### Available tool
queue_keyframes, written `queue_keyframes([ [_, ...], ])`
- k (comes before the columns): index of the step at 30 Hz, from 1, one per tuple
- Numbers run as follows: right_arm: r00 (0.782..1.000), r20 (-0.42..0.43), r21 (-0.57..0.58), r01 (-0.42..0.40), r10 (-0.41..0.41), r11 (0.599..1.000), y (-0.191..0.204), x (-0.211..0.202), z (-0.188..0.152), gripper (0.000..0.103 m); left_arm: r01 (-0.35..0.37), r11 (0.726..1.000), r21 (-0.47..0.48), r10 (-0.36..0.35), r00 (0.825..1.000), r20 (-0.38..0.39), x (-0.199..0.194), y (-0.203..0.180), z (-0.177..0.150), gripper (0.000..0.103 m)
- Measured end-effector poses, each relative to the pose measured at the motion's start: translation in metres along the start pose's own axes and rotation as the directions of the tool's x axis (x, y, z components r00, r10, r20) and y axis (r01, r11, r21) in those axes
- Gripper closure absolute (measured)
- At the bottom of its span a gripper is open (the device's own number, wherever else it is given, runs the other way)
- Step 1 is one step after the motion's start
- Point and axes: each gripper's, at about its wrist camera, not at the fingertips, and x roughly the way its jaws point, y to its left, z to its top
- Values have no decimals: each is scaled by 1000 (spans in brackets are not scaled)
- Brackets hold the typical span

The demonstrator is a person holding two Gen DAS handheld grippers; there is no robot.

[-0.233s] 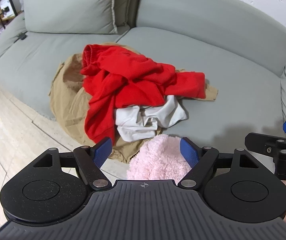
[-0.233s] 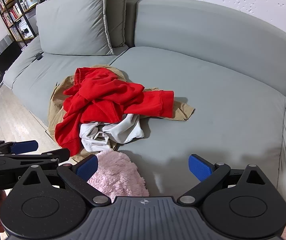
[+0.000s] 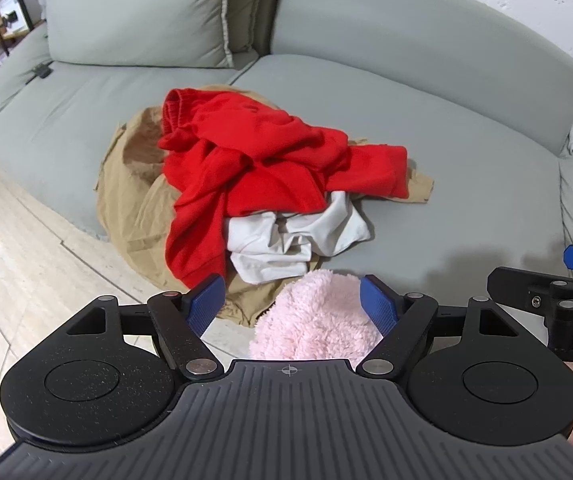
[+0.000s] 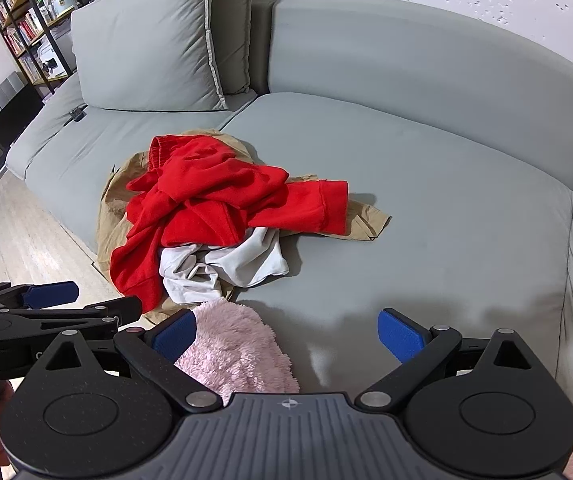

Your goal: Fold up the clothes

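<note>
Left hand-held gripper (image 3: 290, 302): blue-padded jaws spread apart, nothing clamped. A fluffy pink fleece garment (image 3: 318, 324) lies between and under them, at the gripper's 12 to 1 o'clock; whether the right-side pad touches the fleece cannot be told.

Right hand-held gripper (image 4: 286, 336): jaws also wide apart, empty. The same pink fleece sits by its left-side pad, at about 10 o'clock; bare sofa seat lies under the right-side pad.

Outward from both, at 11 to 12 o'clock: a tangled heap on the grey fabric sofa (image 4: 446, 208). A crumpled red sweatshirt (image 4: 222, 196) is on top, a bunched white garment (image 4: 226, 266) is tucked under its near edge, and a rumpled tan cloth garment (image 3: 134, 200) lies beneath both, draping over the seat's front edge toward the floor.

Progress, judged: essentially none visible. No garment is spread flat or folded, and no finished stack is in view. All four pieces remain. The pink fleece, nearest both grippers, looks the likely first pick, needing to be lifted and laid flat on the open seat at 1 to 2 o'clock.
</note>
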Motion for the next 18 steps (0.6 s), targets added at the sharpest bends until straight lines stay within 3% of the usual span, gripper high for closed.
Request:
queue_keyframes([
  [3, 1000, 0, 1, -1, 1, 1000, 0, 0, 0, 5, 38, 999, -12, -38, 999, 0, -4, 13, -3, 24],
  [18, 1000, 0, 3, -12, 12, 1000, 3, 1, -2, 5, 37, 999, -20, -37, 999, -20, -2, 11, 0, 24],
])
